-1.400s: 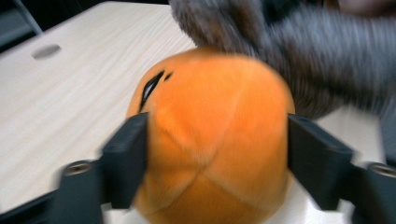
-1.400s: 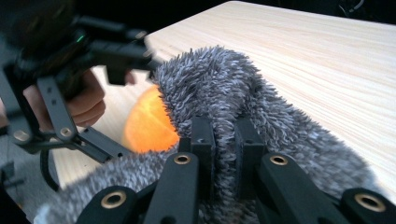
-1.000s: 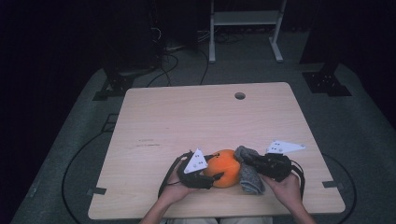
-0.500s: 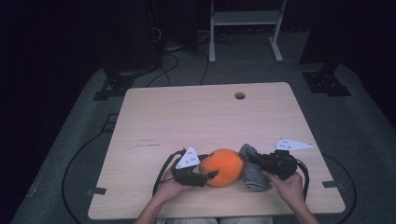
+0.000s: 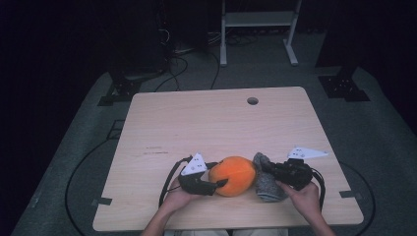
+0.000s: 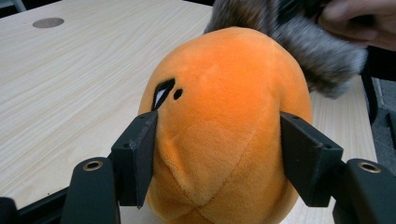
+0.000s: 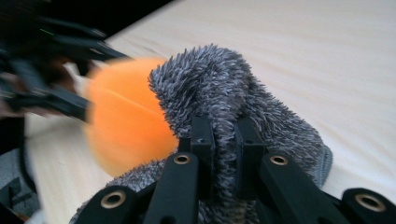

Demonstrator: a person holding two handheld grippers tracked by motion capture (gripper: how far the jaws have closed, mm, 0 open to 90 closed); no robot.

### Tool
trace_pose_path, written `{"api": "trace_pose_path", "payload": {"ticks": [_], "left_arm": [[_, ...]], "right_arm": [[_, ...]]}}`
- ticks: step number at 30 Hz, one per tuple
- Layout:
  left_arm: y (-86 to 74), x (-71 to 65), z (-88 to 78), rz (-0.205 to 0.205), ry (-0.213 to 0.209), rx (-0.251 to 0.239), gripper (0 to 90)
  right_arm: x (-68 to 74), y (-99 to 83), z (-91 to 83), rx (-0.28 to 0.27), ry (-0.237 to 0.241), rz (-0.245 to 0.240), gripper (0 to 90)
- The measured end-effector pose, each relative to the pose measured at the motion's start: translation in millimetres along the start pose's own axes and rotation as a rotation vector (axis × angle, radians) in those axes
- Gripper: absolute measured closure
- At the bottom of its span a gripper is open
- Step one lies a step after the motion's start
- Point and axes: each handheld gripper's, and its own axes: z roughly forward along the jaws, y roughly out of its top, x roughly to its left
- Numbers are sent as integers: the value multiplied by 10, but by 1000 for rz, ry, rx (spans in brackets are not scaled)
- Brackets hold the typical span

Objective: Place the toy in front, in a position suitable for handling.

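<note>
**Two claws at work on a plush toy and its fleece cover**

The round orange plush toy (image 5: pixel 233 175), soft-furred with a small black-and-white eye stitched on its side, lies on the near part of the pale wooden desk (image 5: pixel 211 123). All positions below are given relative to this toy. The left claw (image 5: pixel 216 184) meets it from the left; in the left gripper view the toy (image 6: pixel 224 126) sits between the two black jaws, which stand at a narrow-to-middling gap and press on its flanks, so the left claw holds the toy. Touching the toy's right side is a grey fuzzy fleece cloth (image 5: pixel 266 178), sock-like in shape. The right claw (image 5: pixel 269 168) is clamped nearly closed on a fold of this cloth (image 7: pixel 233 107), the pile bunching up between its jaws. A round cable hole (image 5: pixel 253 101) lies well beyond the toy, toward the far edge.

Risks, as judged from this arrangement: the toy is compressible and smooth-piled, so a pull on the cloth could squeeze it out of the left claw's grip. The right claw pinches only a thin fold; tension could let the fleece slip free or stretch out of shape.
</note>
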Motion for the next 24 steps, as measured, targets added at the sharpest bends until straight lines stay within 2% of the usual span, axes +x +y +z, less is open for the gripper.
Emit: {"api": "trace_pose_path", "payload": {"ticks": [2,4,7,8,9,10,11,13,15,16,17,18,19,21,23,24], "left_arm": [[0,-8,-2,9,2,2,335],[8,-10,-10,6,2,1,338],[53,-37,-19,16,8,-28,353],[82,-61,-28,10,14,-49,360],[91,-75,-33,2,18,-61,369],[106,-87,-41,-3,19,-70,375],[126,-102,-46,1,20,-81,381],[157,-125,-38,6,23,-77,395],[170,-138,-21,9,24,-74,407],[172,-144,-19,5,23,-74,411],[171,-142,-26,-16,10,-86,414],[173,-142,-35,-35,1,-95,415],[176,-144,-46,-47,-5,-103,418],[201,-149,-81,-56,4,-121,423],[226,-110,-128,-90,-12,-153,426],[238,-101,-146,-105,-12,-156,427]], "right_arm": [[94,28,24,-19,27,-34,808],[112,20,78,9,11,-57,808],[7,-27,115,36,-21,-17,808],[-13,-36,111,48,-42,-14,808],[-43,-55,101,67,-83,-13,808],[-46,-60,87,68,-89,-2,808],[-29,-53,64,53,-82,0,807],[115,20,0,-16,-31,-36,808],[295,91,-24,-73,49,-85,807],[356,106,-13,-75,66,-106,807],[420,113,15,-60,71,-130,807],[452,97,65,-33,49,-163,807],[444,75,90,-23,36,-173,807],[343,31,115,-11,32,-136,808],[251,2,117,26,-27,-111,808],[225,-10,102,26,-28,-94,808]]}}
